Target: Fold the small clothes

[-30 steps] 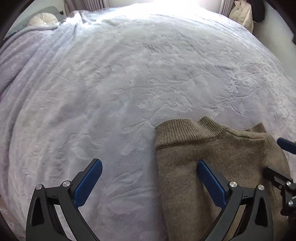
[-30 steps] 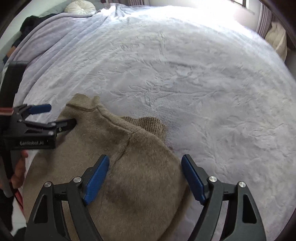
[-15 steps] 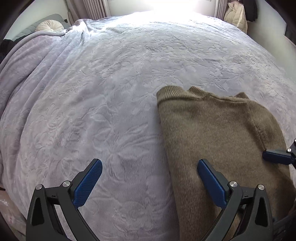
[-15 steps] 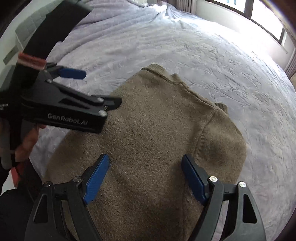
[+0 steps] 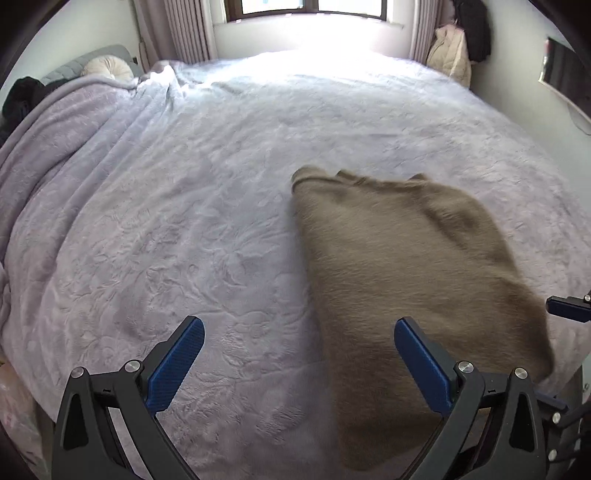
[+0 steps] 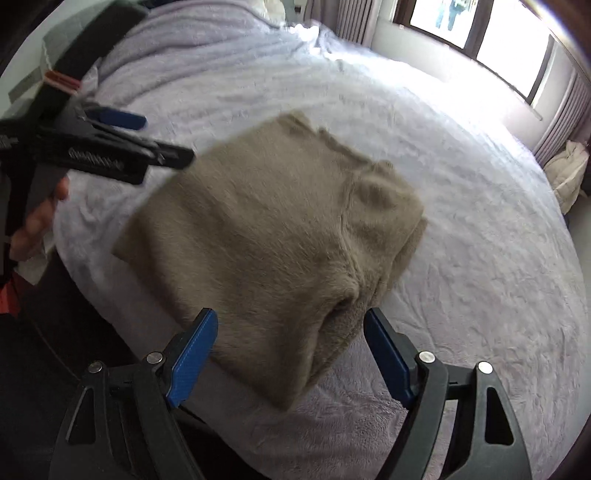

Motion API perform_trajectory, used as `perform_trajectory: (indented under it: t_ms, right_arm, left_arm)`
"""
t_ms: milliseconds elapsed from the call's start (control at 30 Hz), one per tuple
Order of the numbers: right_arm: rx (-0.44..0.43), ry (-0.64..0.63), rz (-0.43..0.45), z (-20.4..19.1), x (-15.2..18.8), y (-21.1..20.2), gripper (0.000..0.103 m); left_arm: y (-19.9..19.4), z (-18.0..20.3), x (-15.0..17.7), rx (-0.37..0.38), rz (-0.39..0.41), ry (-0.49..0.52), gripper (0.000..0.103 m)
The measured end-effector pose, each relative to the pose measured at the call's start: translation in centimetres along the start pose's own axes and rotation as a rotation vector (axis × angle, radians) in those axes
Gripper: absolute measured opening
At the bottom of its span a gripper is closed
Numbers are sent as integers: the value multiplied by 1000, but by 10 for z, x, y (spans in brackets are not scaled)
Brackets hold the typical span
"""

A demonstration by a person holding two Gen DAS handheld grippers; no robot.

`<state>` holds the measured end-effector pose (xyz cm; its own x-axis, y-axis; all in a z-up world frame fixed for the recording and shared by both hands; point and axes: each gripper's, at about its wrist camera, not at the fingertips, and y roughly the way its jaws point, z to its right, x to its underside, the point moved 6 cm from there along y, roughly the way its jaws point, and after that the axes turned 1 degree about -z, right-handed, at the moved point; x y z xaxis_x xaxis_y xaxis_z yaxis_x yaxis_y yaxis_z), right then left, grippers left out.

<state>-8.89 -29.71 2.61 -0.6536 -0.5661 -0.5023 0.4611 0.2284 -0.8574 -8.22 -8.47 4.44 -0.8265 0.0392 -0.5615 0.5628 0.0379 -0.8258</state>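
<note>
Two claws over the bed, and one brown sweater (image 6: 266,236) lying folded on the lavender blanket (image 5: 177,229), close to the near edge of the bed (image 6: 480,280). The sweater is a thick, roughly rectangular bundle, ribbed collar pointing away toward the window (image 5: 314,5), layers stacked along its right side in the right wrist view. It looks soft and blurred in both views.

The left claw (image 5: 299,363) is spread wide, blue pads (image 5: 175,365) apart with nothing between them; one pad sits above bare blanket to the sweater's left, the other above the sweater's left portion. It is clear of the fabric.

The right claw (image 6: 291,354) is also wide apart, its fingers straddling the sweater's near corner from above, not pinching any fabric. A hand (image 6: 37,221) on the left claw's handle shows left of the sweater in that view.

Beyond the sweater, a round cream cushion (image 5: 107,68) rests near the headboard, and a pale jacket (image 5: 448,55) hangs by the curtain (image 5: 188,29).
</note>
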Motion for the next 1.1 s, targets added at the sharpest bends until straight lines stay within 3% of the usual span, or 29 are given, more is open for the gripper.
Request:
perform_trajectory:
  t_ms: [133, 200, 300, 433, 533, 667, 833, 933, 1000, 1100]
  right_arm:
    - [-27, -26, 127, -21, -16, -26, 84]
    - [-60, -12, 101, -26, -13, -13, 84]
    - [-85, 37, 12, -23, -2, 24, 84]
    - [-86, 84, -61, -16, 16, 54, 84]
    - [-59, 47, -79, -19, 8, 43, 84]
    - [-27, 74, -39, -7, -17, 15, 84]
    - [94, 159, -66, 23, -50, 5, 84]
    - [54, 328, -26, 38, -53, 0, 84]
    - [34, 341, -24, 34, -48, 4, 84]
    - [90, 320, -57, 25, -38, 20, 84]
  left_arm:
    - [-3, 14, 4, -4, -3, 24, 103]
    - [6, 19, 8, 18, -26, 8, 103]
    - [30, 29, 18, -32, -82, 25, 103]
    - [32, 34, 18, -34, -111, 19, 103]
    - [16, 38, 4, -88, -85, 51, 103]
    - [-9, 42, -24, -80, -13, 23, 103]
    - [-22, 41, -50, -143, 30, -4, 103]
    - [-29, 40, -48, -108, 47, -15, 103]
    - [-30, 38, -43, -97, 63, -24, 103]
    - [-24, 32, -27, -48, 66, -75, 103]
